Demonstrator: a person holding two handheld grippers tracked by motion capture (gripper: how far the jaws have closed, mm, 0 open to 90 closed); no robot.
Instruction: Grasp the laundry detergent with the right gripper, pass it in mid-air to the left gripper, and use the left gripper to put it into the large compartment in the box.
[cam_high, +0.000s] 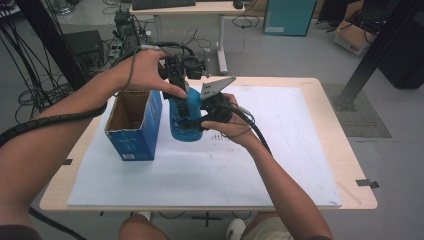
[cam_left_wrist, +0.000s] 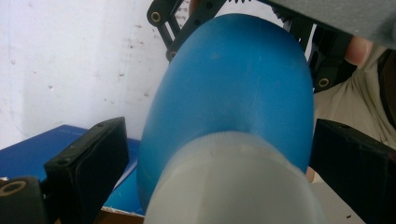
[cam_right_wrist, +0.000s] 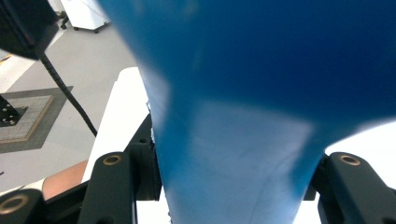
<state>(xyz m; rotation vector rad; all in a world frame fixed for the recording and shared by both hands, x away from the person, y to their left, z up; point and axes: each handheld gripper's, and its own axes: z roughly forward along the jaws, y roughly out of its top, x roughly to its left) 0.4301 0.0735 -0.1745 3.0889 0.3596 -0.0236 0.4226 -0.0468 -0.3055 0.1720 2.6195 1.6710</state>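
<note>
A blue bottle (cam_high: 179, 131) with a white cap (cam_left_wrist: 233, 182) stands on the white mat (cam_high: 280, 150), just right of an open blue box (cam_high: 132, 142). My right gripper (cam_high: 194, 119) comes in from the right and is shut on the bottle's body (cam_right_wrist: 257, 93), one jaw on each side (cam_right_wrist: 233, 179). My left gripper (cam_high: 181, 95) hangs over the bottle top, pointing down. In the left gripper view its jaws flank the cap (cam_left_wrist: 222, 140) with a gap on the left side. The right gripper's fingers (cam_left_wrist: 180, 28) show farther down the bottle.
The blue box has its top flaps open and stands near the table's left side. The wooden table (cam_high: 350, 165) has free mat to the right and front. Cables (cam_high: 50, 120) trail off to the left, and a desk (cam_high: 200, 10) stands behind.
</note>
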